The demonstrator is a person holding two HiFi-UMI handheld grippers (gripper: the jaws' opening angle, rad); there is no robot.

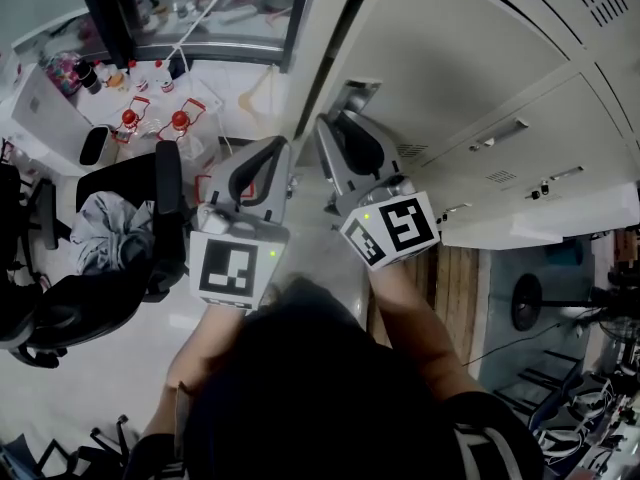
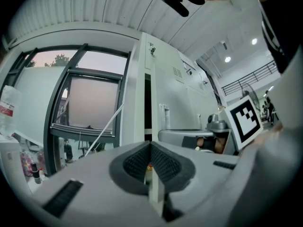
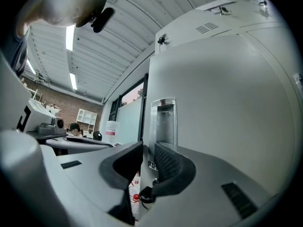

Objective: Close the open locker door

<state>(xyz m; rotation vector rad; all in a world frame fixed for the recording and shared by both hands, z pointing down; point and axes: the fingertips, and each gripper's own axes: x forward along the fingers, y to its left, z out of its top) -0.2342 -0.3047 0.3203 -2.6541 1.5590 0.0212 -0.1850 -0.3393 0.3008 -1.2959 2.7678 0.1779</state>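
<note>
The open locker door (image 1: 450, 58) is a pale grey panel with a recessed metal handle (image 1: 355, 93); it stands out from the bank of lockers (image 1: 560, 118). In the right gripper view the door (image 3: 222, 108) fills the right side, with its handle (image 3: 163, 122) just above the jaws. My right gripper (image 3: 146, 150) straddles the door's free edge; its pads stand a little apart with the edge between them. It shows in the head view as well, right gripper (image 1: 342, 133) at the handle. My left gripper (image 1: 262, 163) is beside it, left gripper (image 2: 150, 145) shut on nothing, facing the dark gap (image 2: 147, 103).
A black office chair (image 1: 120, 258) with grey cloth on it stands at the left. Several red-capped bottles (image 1: 150, 118) sit on the floor near a window frame (image 1: 200, 48). A fan (image 1: 525, 303) and cables lie at the lower right, past a wooden strip (image 1: 455, 278).
</note>
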